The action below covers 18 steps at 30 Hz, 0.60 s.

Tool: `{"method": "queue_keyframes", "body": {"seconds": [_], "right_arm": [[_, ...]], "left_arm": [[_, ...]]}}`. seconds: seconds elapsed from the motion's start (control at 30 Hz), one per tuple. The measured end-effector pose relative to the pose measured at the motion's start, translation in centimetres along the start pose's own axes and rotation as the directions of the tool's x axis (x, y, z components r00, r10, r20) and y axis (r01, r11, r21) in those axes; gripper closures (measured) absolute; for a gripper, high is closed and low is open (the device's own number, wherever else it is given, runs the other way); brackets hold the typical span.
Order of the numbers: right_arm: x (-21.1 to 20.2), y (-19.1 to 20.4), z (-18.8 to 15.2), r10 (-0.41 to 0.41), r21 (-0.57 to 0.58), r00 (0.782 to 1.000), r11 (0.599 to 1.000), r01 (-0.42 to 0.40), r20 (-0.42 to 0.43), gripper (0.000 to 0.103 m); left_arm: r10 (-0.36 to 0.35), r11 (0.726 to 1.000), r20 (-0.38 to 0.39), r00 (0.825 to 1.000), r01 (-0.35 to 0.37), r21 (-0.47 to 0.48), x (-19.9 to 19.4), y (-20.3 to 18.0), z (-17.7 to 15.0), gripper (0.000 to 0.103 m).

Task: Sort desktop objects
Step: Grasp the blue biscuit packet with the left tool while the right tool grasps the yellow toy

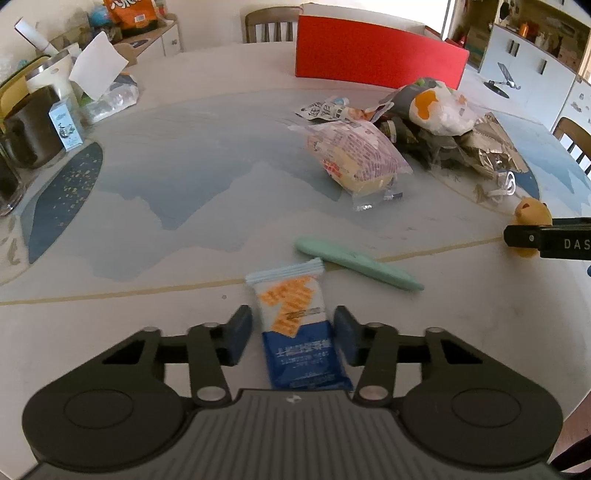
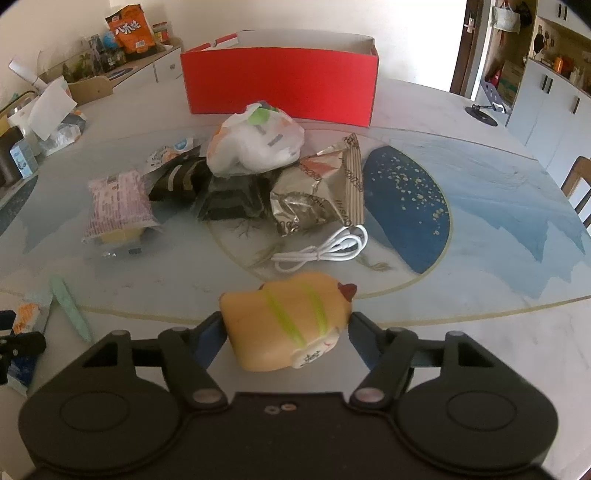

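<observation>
On the patterned bench (image 1: 184,177), nearer the cameras than the red box (image 2: 280,85), the left claw (image 1: 293,334) is clamped on a blue-and-white snack packet (image 1: 295,332) while the right claw (image 2: 286,332) squeezes a yellow duck toy (image 2: 284,321) in front of the white cable (image 2: 325,251).

Sunlit room, white cabinets (image 2: 554,103), wooden chairs (image 1: 271,24)

Left gripper (image 1: 293,334) closed on blue-white snack packet (image 1: 295,328), mint pen (image 1: 356,263) just beyond, red box (image 1: 376,55) far.
</observation>
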State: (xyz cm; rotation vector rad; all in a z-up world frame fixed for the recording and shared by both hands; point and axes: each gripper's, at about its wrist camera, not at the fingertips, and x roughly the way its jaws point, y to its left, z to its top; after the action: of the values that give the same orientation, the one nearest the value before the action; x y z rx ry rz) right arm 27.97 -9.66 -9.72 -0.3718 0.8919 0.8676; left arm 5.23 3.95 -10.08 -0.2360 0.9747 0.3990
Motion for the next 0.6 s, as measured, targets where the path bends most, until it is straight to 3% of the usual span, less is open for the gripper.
{"method": "queue_keyframes", "body": {"seconds": [0.3,0.6], "right_arm": [[-0.5,-0.6,0.0,-0.009,0.010,1.000,1.000,0.009,0.015,0.035],[-1.9,-0.5,0.5,-0.010,0.015,0.999,1.000,0.009,0.044,0.035]], "left_arm": [[0.010,0.998,0.006,1.000,-0.010,-0.058,-0.1,0.3,0.1,0.067],[0.005,0.998,0.041,0.999,-0.003,-0.055,-1.5,-0.1,1.0,0.067]]}}
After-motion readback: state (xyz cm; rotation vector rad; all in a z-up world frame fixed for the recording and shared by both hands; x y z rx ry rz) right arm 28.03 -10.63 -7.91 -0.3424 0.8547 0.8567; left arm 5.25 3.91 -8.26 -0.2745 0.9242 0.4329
